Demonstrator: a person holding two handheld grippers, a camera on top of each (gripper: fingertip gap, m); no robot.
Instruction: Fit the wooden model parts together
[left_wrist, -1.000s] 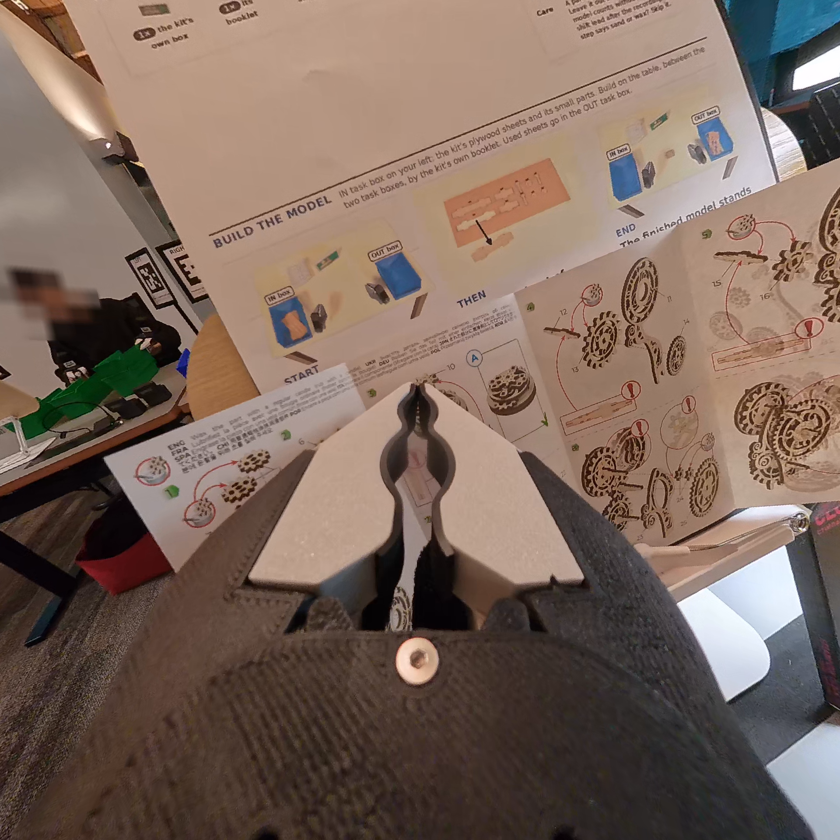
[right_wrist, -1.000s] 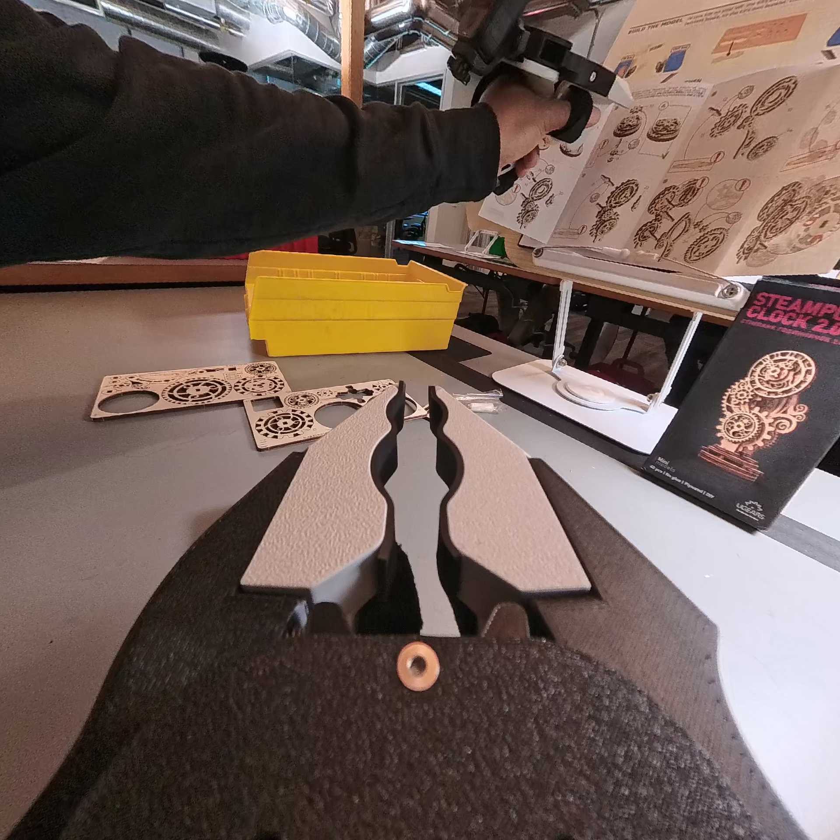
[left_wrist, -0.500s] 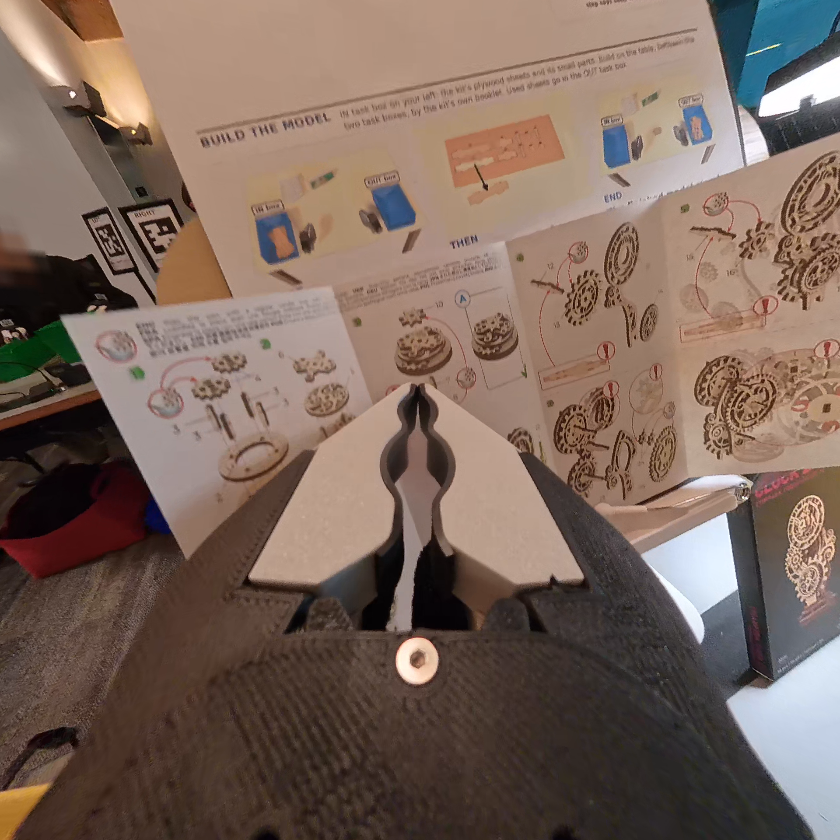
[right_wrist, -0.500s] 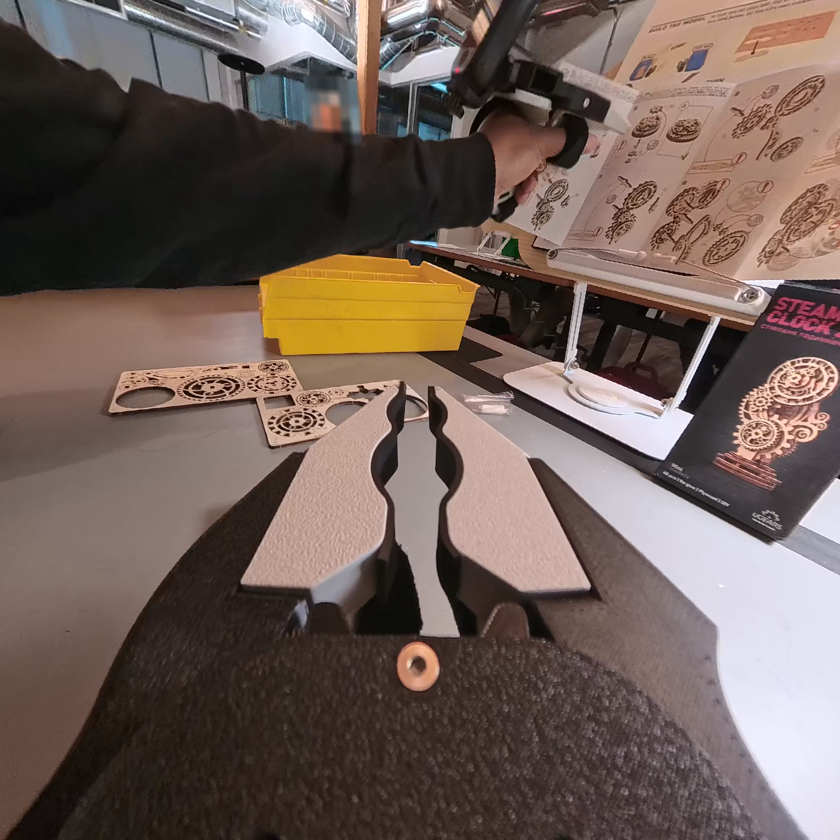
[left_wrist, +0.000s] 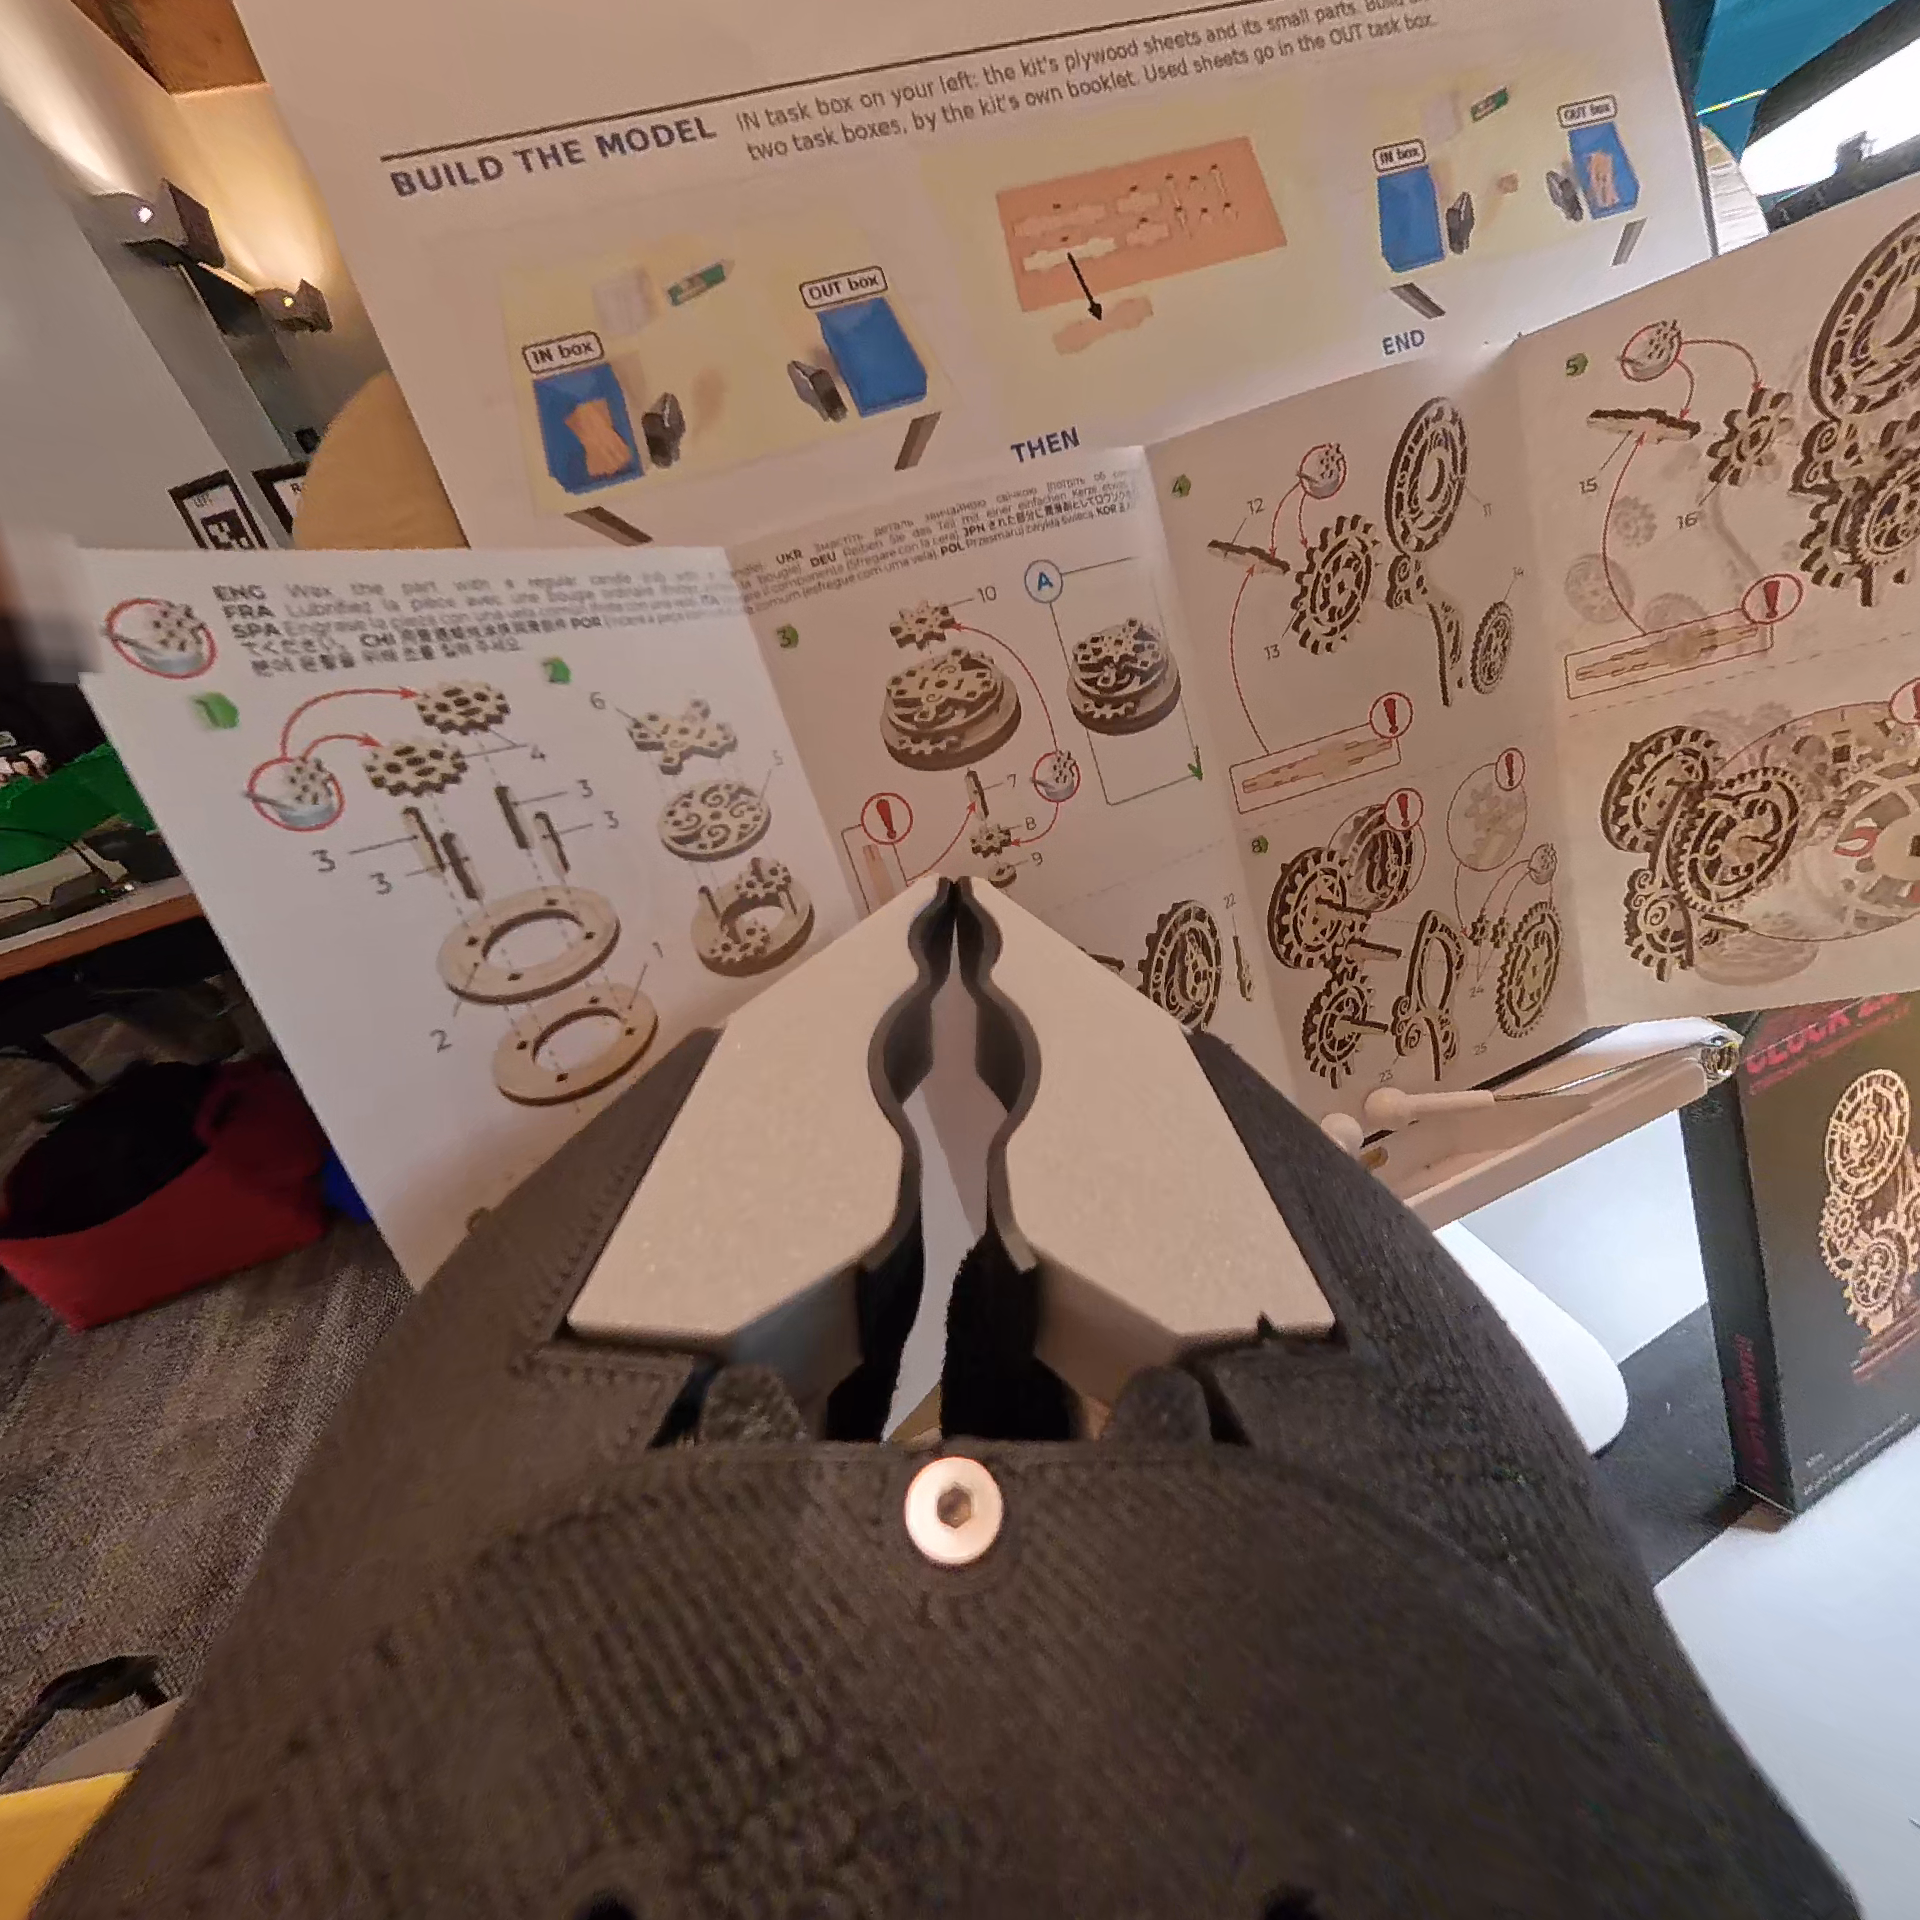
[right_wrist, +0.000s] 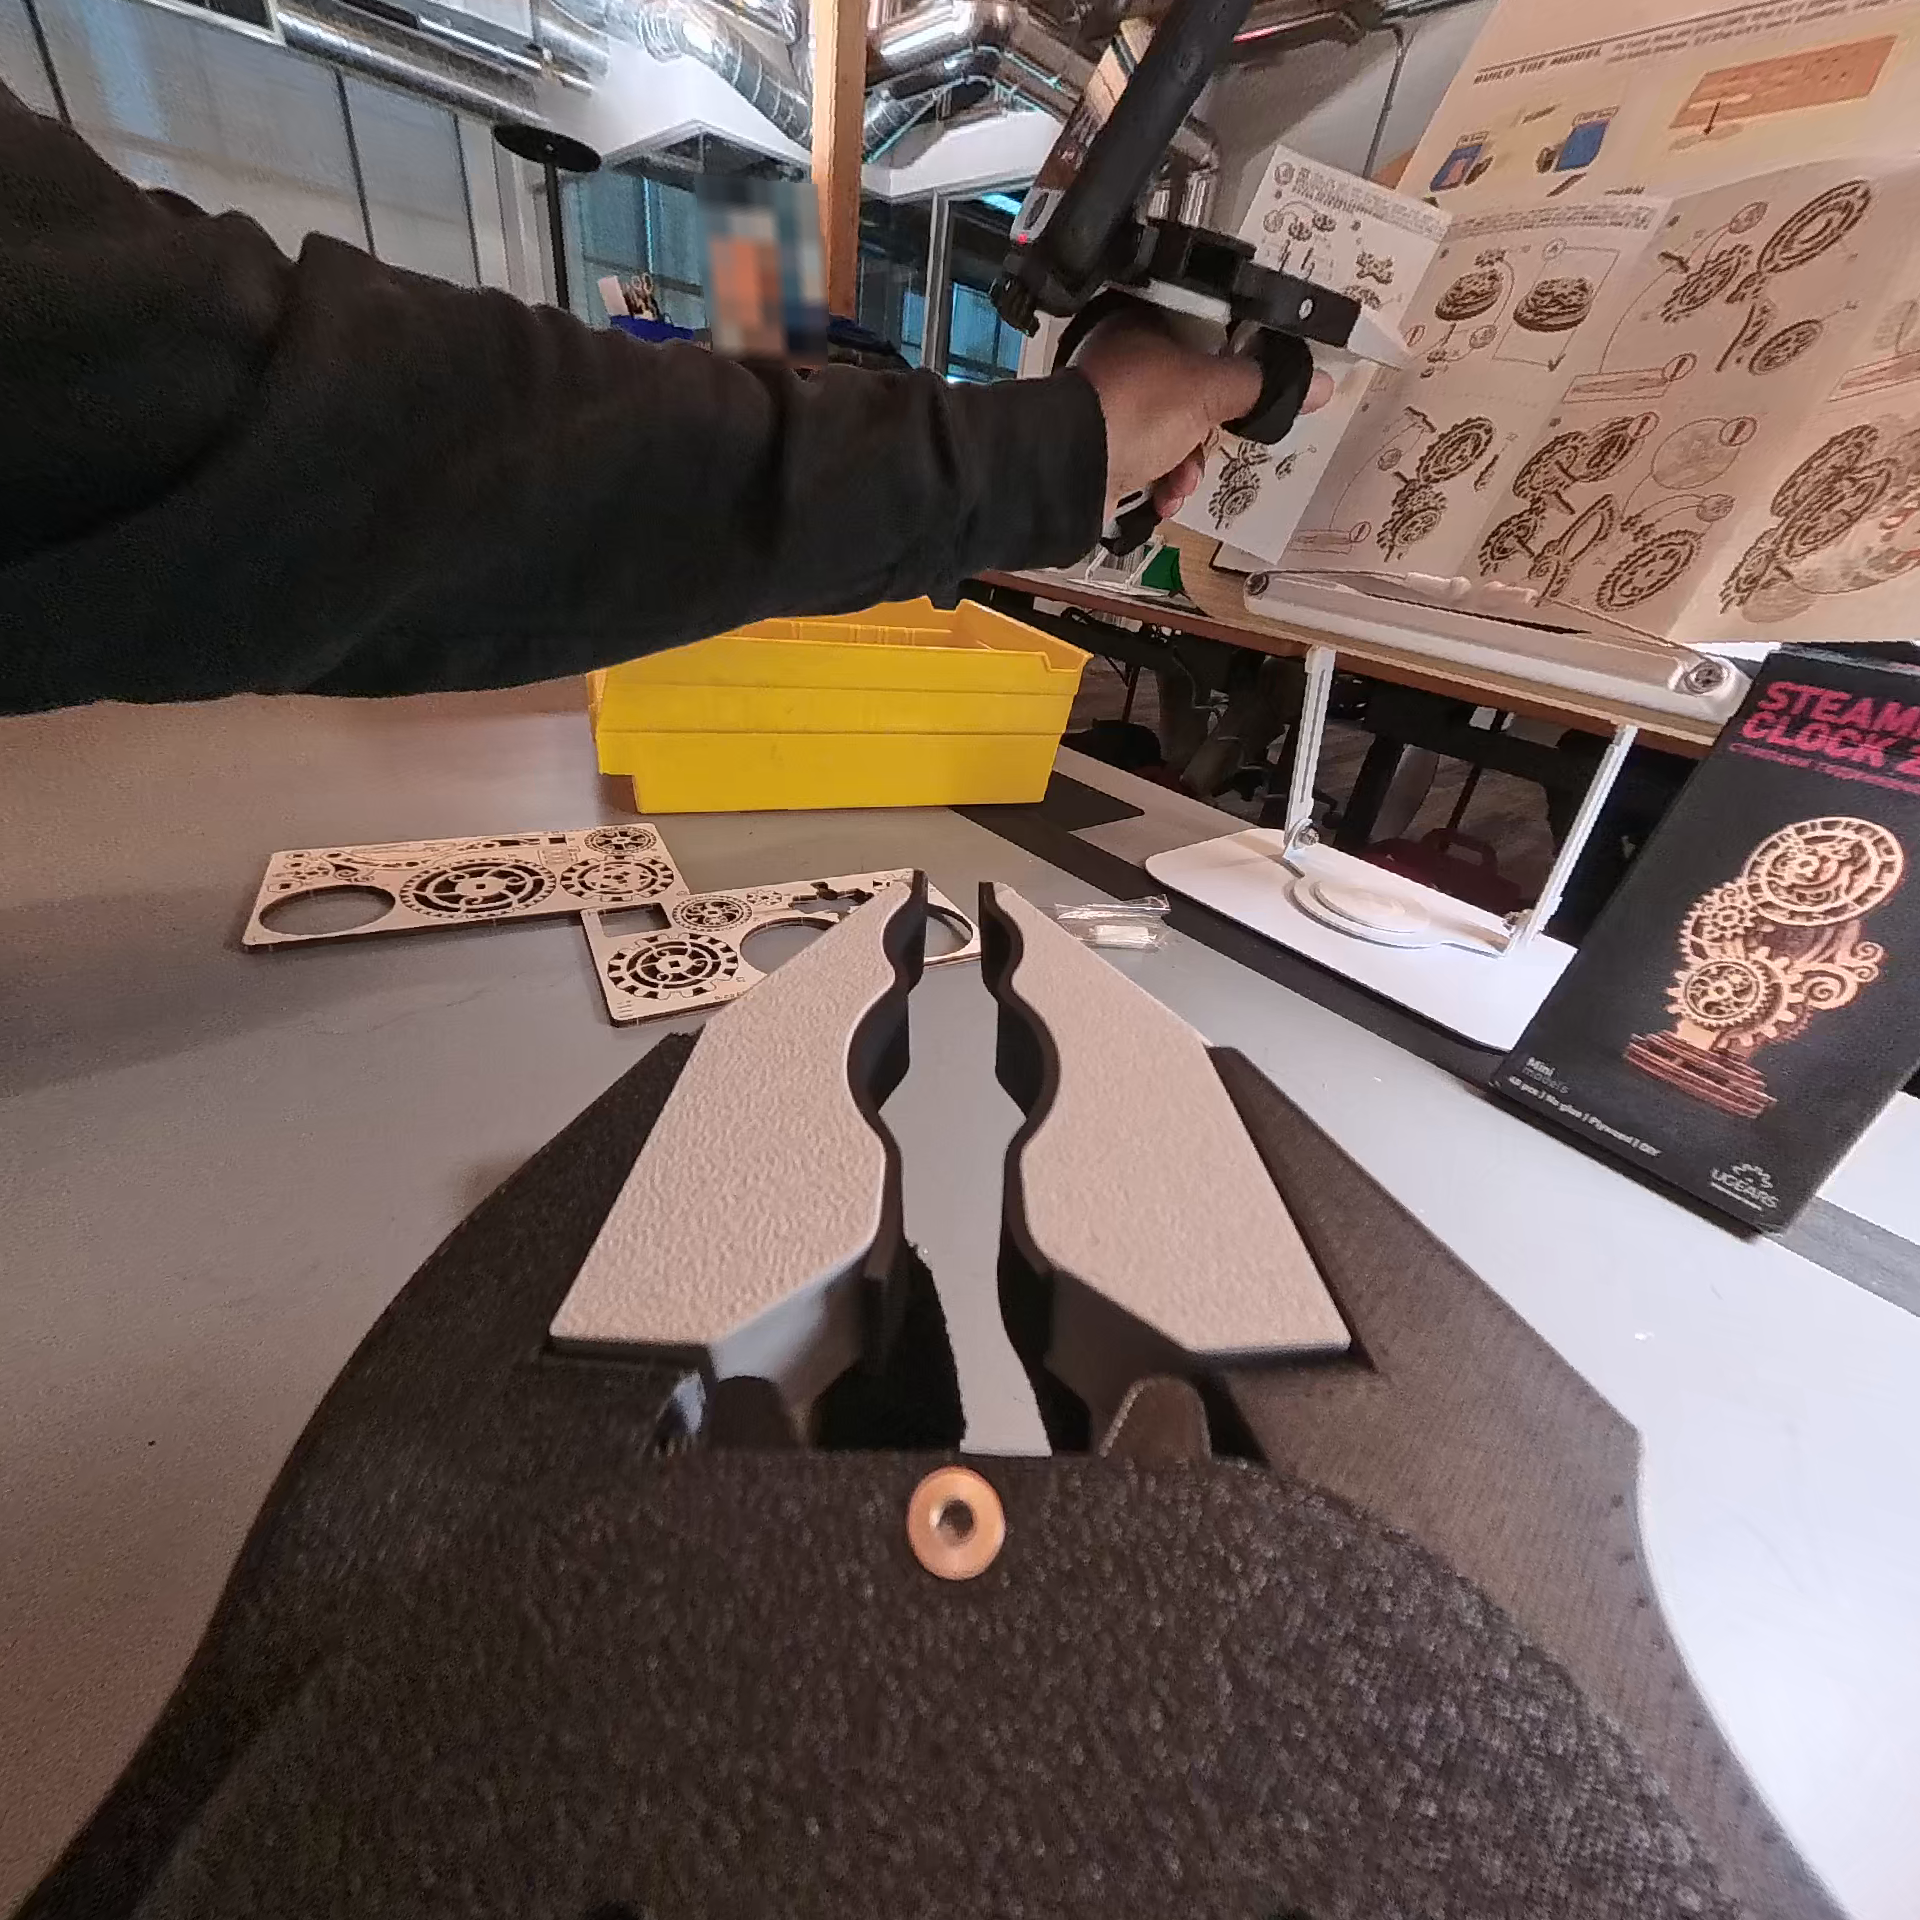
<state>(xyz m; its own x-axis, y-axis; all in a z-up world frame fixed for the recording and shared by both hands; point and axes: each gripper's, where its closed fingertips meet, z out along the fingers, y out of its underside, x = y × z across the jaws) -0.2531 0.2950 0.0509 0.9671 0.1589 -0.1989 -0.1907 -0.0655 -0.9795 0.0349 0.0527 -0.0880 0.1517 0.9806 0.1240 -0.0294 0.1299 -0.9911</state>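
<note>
While the left wrist view faces the folded paper instruction booklet (left_wrist: 1039, 748) on its white stand, the left gripper (left_wrist: 956, 888) has its pale, grainy fingers pressed tip to tip; whether they pinch the booklet's lower edge I cannot tell. A black cardboard kit box (left_wrist: 1829, 1226) stands at right.

Right wrist view: the right gripper (right_wrist: 951, 894) hovers low over the matte grey table (right_wrist: 260, 1143), wavy-edged fingers parted, empty. Two flat laser-cut plywood sheets (right_wrist: 468, 883) lie beyond the tips, touching at one corner. Behind them sit stacked yellow plastic bins (right_wrist: 842, 738), contents hidden. A small clear bag (right_wrist: 1112, 925) lies just right.
</note>
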